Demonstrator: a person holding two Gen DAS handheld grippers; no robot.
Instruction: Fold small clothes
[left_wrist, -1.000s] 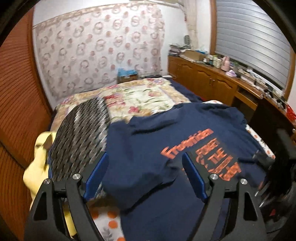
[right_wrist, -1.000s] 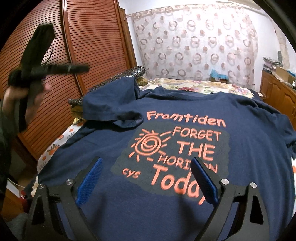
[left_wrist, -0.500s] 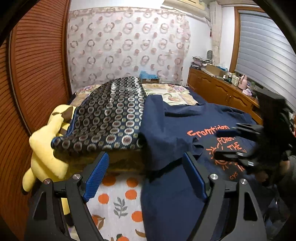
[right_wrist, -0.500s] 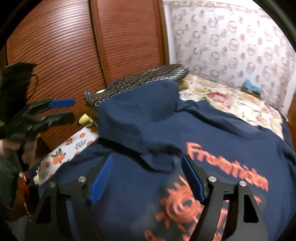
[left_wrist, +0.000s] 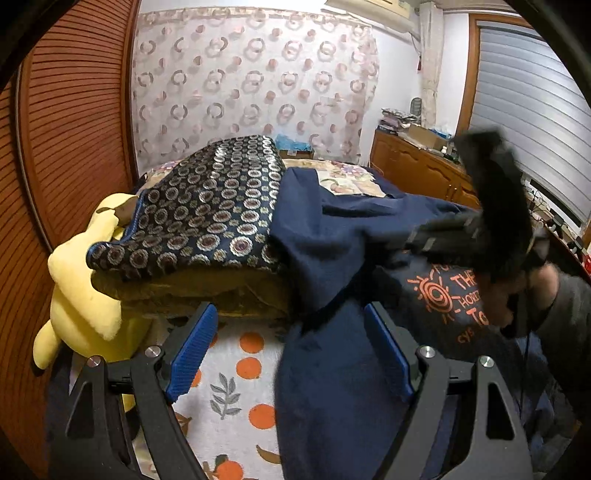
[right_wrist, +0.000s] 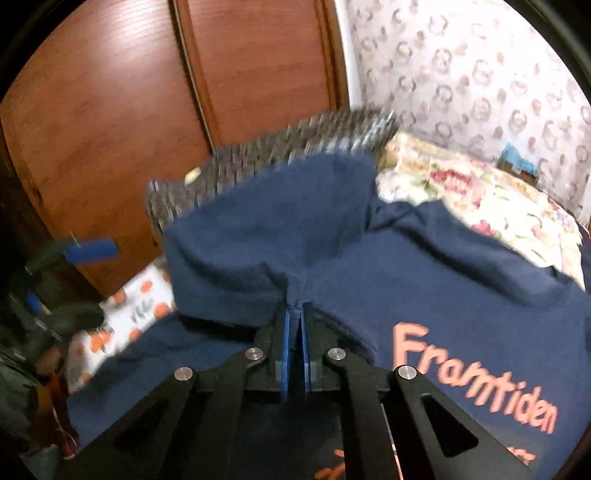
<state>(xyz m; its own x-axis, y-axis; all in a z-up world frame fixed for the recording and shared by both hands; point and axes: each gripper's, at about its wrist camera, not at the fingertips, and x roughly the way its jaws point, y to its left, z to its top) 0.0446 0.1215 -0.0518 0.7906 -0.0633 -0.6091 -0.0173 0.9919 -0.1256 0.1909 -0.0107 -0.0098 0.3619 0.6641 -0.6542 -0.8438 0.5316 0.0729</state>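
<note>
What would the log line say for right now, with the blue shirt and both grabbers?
right gripper: just closed, pinching folded sleeve of navy T-shirt | left gripper: open, above shirt's edge, holding nothing | fold: not finished

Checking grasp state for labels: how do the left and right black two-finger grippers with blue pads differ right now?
Left gripper: jaws stand wide open. Right gripper: jaws have just been closing and are pinched shut.
The left gripper holds nothing, with the navy blue T-shirt lying under the gap between its pads; the right gripper pinches a fold of that T-shirt near the folded-over sleeve.
Shared: both point down at the same T-shirt.
</note>
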